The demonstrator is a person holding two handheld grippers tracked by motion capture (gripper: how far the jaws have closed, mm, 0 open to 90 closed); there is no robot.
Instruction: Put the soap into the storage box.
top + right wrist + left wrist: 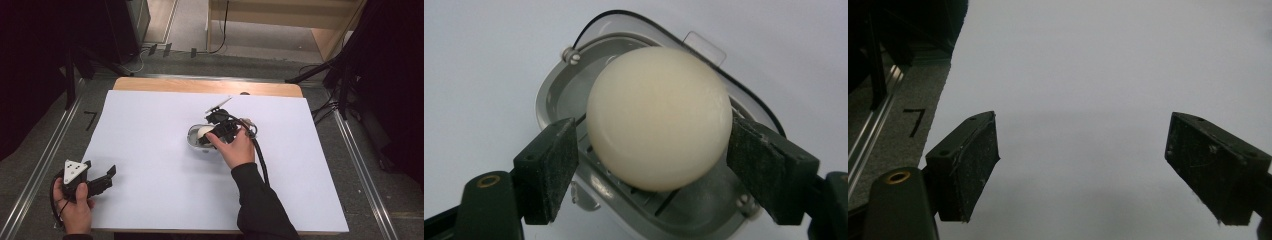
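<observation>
A cream-coloured egg [659,117] [204,132] lies in a small grey tray with slats [549,100] [192,142] near the middle of the table. My right gripper [651,125] [211,134] is open, its jaws standing on either side of the egg. The right pad [764,170] is at the egg's edge, and a thin gap shows by the left pad [549,170]. At the front left corner of the table a hand holds my left gripper [102,172] [1083,125] open over bare white sheet, with nothing between its jaws.
A white sheet [150,150] covers the table, with a strip of wood [200,86] showing at the far edge. A clear hinged lid [706,42] stands open behind the tray. The right gripper's black cable [260,155] trails along the forearm. Grey floor and metal rails flank the table.
</observation>
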